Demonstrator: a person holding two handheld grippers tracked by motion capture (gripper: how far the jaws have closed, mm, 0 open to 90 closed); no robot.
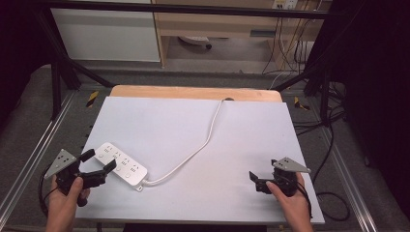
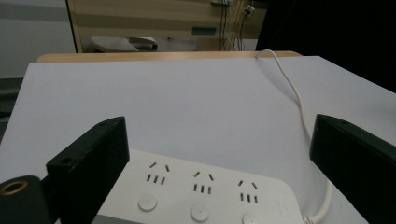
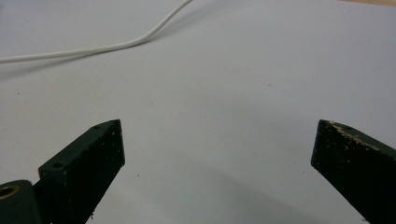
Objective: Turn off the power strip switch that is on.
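- While the left gripper [image 1: 99,163] is hovering with jaws spread wide around the near end of the white power strip [image 1: 121,165], the reach looks like the step in hand.
- The strip is lying at eight o'clock on the white table [image 1: 193,125], its cord [image 1: 193,154] trailing toward one o'clock.
- The right gripper [image 1: 256,178] is waiting at four o'clock, jaws apart over bare surface.
- Next, I judge, the left jaws are needing to lower and close squarely across the strip's body.

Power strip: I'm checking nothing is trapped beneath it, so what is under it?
The power strip lies flat on the white table sheet; its own body covers whatever is directly beneath.
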